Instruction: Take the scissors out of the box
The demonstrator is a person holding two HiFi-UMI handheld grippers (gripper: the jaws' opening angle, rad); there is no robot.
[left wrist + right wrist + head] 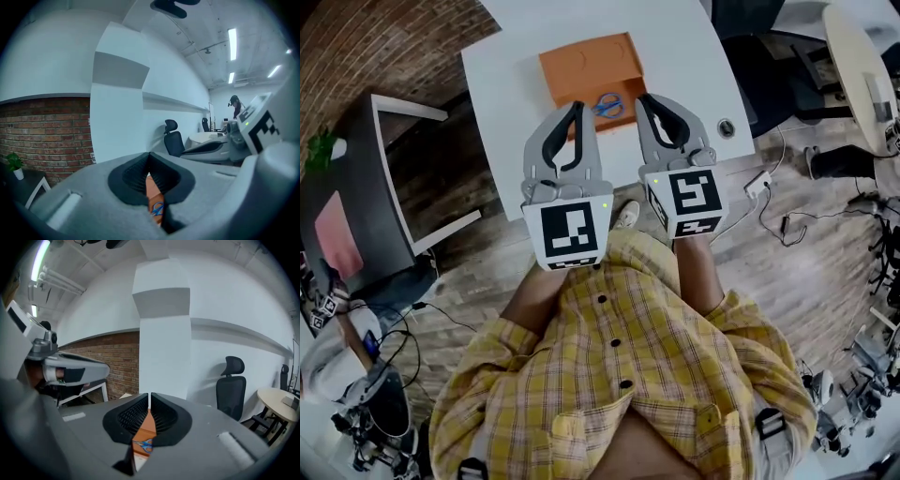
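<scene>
One blue-handled scissors (607, 105) lies inside the orange box (581, 67).

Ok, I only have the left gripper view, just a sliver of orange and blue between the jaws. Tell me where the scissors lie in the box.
Observer: In the head view the scissors lie flat in the near right corner of the orange box.
Operator: Give me the right gripper jaws.
Observer: Together, with nothing between them.
Operator: Now place the left gripper against the scissors.
Observer: Its tip shows over the box's near edge, left of the scissors, with a gap between them.
</scene>
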